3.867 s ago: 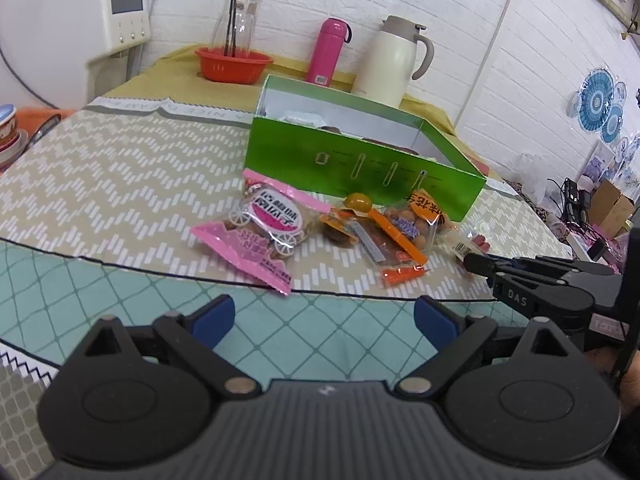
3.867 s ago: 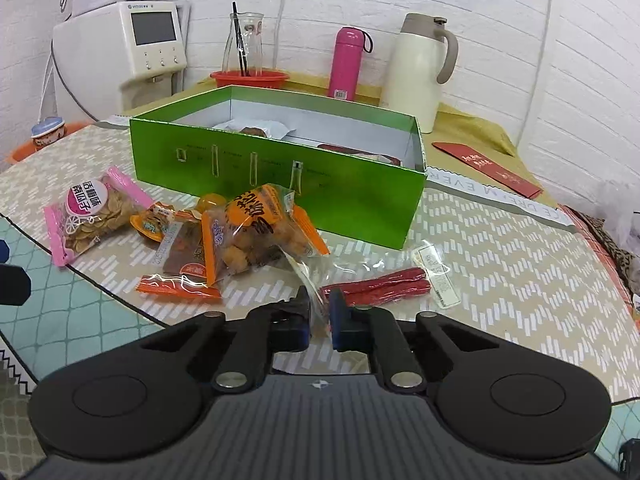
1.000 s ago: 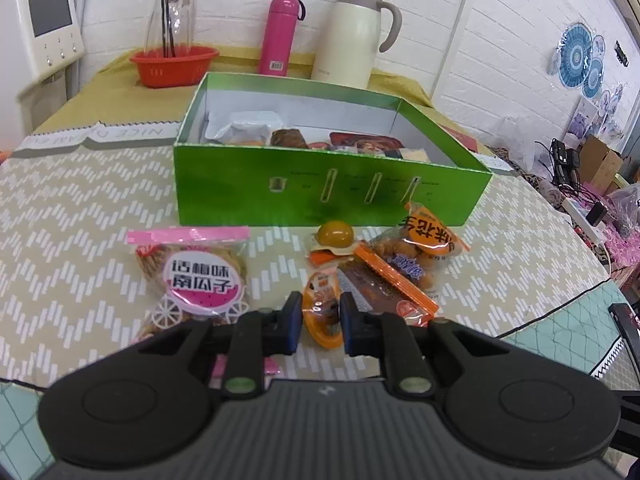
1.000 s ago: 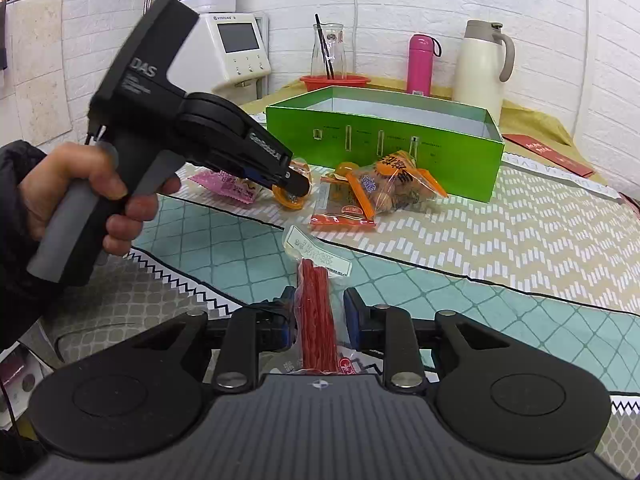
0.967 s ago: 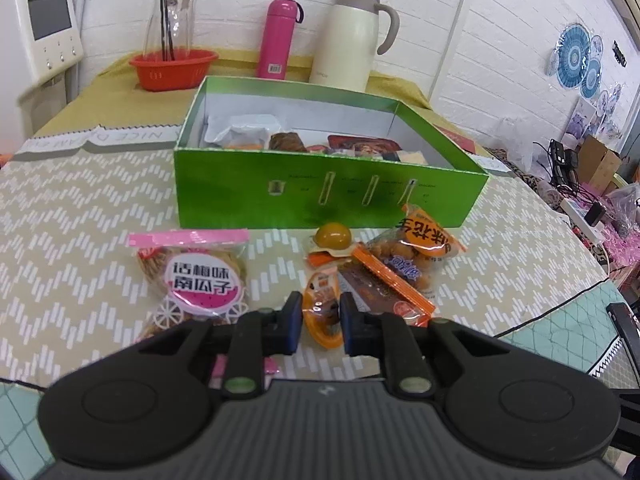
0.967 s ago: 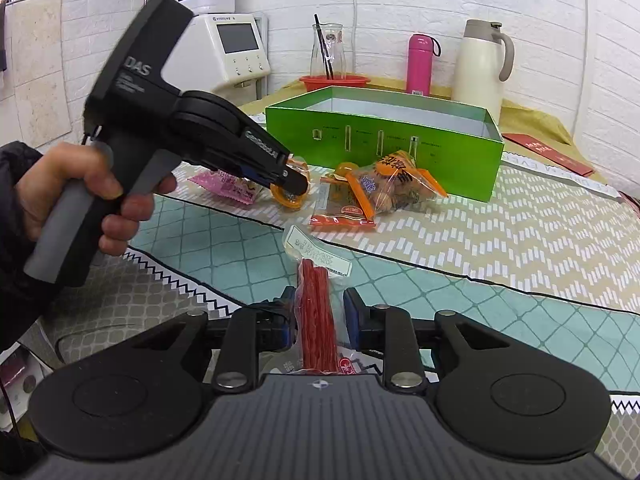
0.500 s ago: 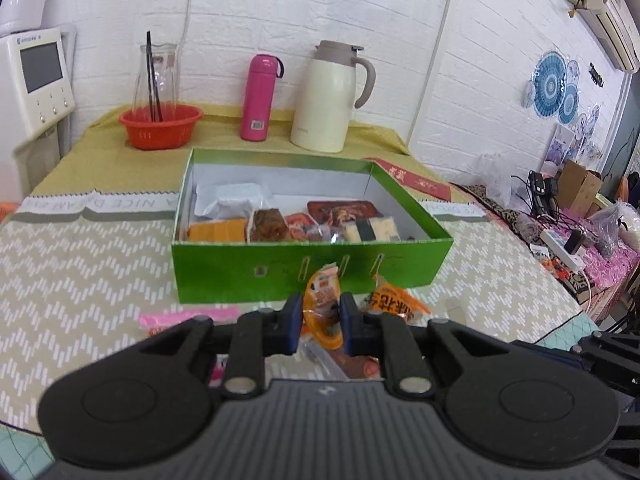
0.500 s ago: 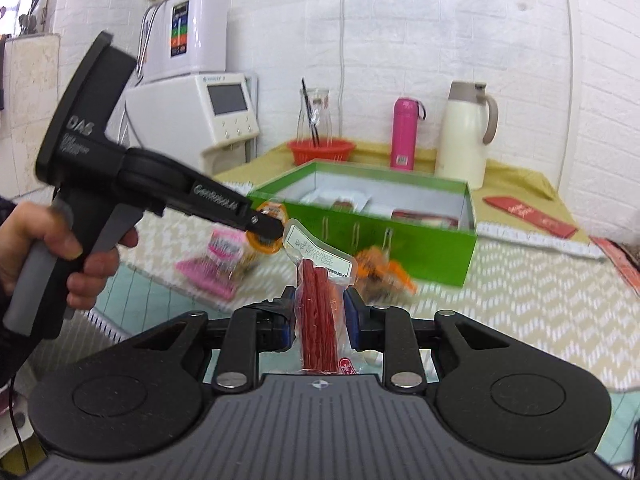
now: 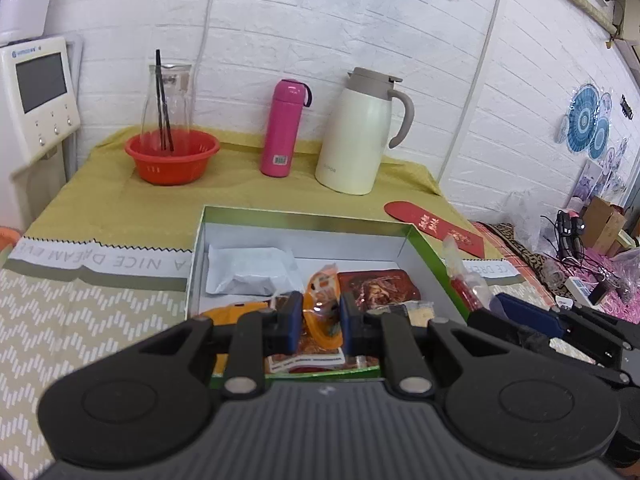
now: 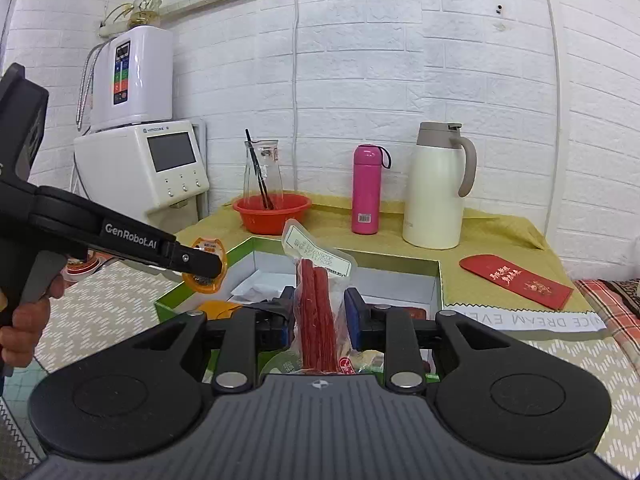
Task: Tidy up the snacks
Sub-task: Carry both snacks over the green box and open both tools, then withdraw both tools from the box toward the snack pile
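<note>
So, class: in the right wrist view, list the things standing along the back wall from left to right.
White machine with a screen → glass jug in the red basket → pink flask → cream thermos jug.

Both wrist views are brightly and evenly lit by soft overhead room light, and the white brick wall (image 10: 400,80) shows no harsh glare. Shadows are faint, with only soft ones beside the cream jug (image 9: 356,136) and pink bottle (image 9: 282,128). Fisheye distortion bends wall lines and darkens the corners, and the nearest black gripper bodies and the tablecloth (image 9: 60,320) at the frame edges look slightly soft.
</note>
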A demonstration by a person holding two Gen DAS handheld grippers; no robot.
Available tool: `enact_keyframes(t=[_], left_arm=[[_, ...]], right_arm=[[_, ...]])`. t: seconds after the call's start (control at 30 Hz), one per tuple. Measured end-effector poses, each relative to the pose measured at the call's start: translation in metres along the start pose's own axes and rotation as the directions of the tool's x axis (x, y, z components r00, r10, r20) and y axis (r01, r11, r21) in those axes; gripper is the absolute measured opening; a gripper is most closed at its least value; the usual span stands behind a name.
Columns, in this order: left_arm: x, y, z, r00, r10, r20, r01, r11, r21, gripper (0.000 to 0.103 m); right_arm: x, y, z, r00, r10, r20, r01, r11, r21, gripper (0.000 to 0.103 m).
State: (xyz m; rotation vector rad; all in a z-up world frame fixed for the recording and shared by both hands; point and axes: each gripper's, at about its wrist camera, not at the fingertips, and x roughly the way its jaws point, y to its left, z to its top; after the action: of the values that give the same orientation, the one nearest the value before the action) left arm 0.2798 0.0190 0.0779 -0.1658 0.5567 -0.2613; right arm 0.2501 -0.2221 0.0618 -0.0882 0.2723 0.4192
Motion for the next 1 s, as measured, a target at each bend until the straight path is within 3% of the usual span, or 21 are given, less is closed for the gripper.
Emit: enact_keyframes(t=[0.13, 0.4, 0.5, 0.53, 0.57, 0.6, 0.67, 0.8, 1.0], left_arm=[[0.022, 0.009, 0.002, 0.999, 0.005, -0.034, -0.006, 1.0, -0.022, 0.014], [0.049, 0.023, -0.002, 0.996, 0.017, -0.084, -0.02, 0.999, -0.042, 0.014], [0.054, 0.026, -0.005, 0.996, 0.011, -0.086, -0.014, 0.999, -0.044, 0.017], [0.054, 0.026, -0.006, 0.997, 0.002, -0.082, -0.006, 0.999, -0.048, 0.037], [0.053, 0.027, -0.006, 0.997, 0.007, -0.074, -0.011, 0.998, -0.055, 0.075], [0.05, 0.028, -0.007, 0.999, 0.014, -0.046, -0.017, 0.998, -0.065, 0.08], [0.044, 0.027, -0.009, 0.999, 0.044, 0.006, -0.044, 0.997, -0.06, 0.095], [0.038, 0.024, -0.009, 0.995, 0.095, 0.028, -0.094, 0.995, -0.032, 0.095], [0.025, 0.019, -0.014, 0.996, 0.085, 0.026, -0.084, 0.996, -0.033, 0.095]], right_arm=[[0.032, -0.005, -0.003, 0.999, -0.05, -0.009, 0.05, 0.998, -0.026, 0.046], [0.071, -0.004, -0.014, 0.998, -0.051, -0.044, 0.049, 0.997, -0.054, 0.048], [0.08, -0.005, -0.018, 0.997, -0.048, -0.056, 0.044, 0.997, -0.066, 0.059], [0.083, -0.005, -0.019, 0.997, -0.044, -0.069, 0.039, 0.997, -0.072, 0.077], [0.082, -0.005, -0.021, 0.997, -0.038, -0.07, 0.033, 0.997, -0.077, 0.094], [0.078, -0.004, -0.023, 0.997, -0.04, -0.059, 0.035, 0.996, -0.085, 0.102], [0.07, -0.002, -0.025, 0.998, -0.051, -0.026, 0.048, 0.993, -0.11, 0.103], [0.059, 0.0, -0.026, 0.999, -0.047, -0.018, 0.044, 0.988, -0.147, 0.103], [0.044, -0.003, -0.024, 0.998, -0.046, -0.04, 0.043, 0.996, -0.081, 0.103]])
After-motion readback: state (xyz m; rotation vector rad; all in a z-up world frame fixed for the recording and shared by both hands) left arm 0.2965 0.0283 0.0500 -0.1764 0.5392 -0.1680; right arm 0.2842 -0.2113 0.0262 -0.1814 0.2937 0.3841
